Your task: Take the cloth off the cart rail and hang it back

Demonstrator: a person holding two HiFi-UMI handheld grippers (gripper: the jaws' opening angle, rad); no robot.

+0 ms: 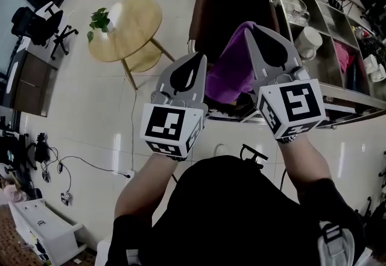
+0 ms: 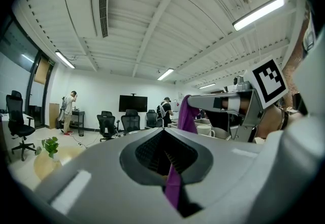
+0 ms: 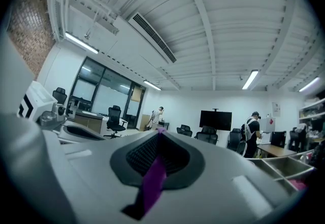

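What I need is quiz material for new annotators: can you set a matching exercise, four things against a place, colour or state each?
Things:
1. purple cloth
2. potted plant
3. white mug
4. round table

Place, colour or state:
A. on the cart
B. light wood
C. pinched by the left tool and the right tool
D. standing on the round table

Pairs: 1-C, 2-D, 3-A, 4-B.

Purple cloth (image 1: 232,66) held aloft, pinched at 2 spots, draping.
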